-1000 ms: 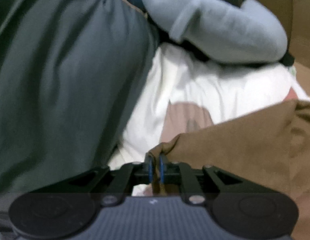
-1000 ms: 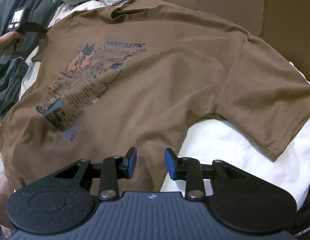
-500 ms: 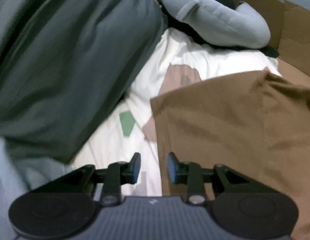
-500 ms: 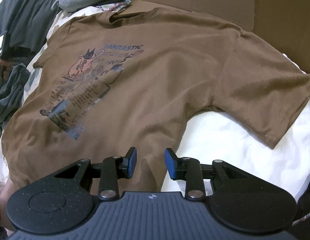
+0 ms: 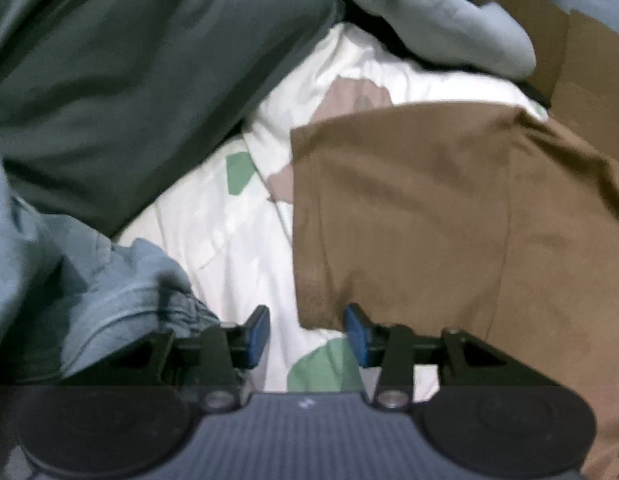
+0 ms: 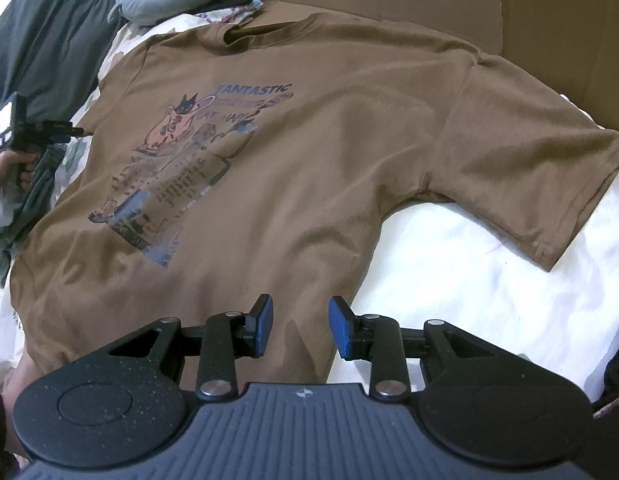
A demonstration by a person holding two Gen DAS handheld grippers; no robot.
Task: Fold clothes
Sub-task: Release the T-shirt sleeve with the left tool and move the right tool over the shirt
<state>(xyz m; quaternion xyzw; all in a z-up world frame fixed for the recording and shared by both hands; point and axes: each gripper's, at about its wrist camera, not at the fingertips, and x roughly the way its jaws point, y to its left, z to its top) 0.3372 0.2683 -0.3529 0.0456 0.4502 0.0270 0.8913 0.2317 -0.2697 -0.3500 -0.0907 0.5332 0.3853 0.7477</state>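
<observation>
The brown printed cotton T-shirt is spread flat, collar toward twelve o'clock, on the white patterned bed, its sleeve hem lying at one o'clock just beyond the left gripper, whose empty fingers are opening, while the right gripper is held half-open and empty over the lower hem.

left gripper: let go of sleeve | jaws opening, nothing between | drawn back
</observation>
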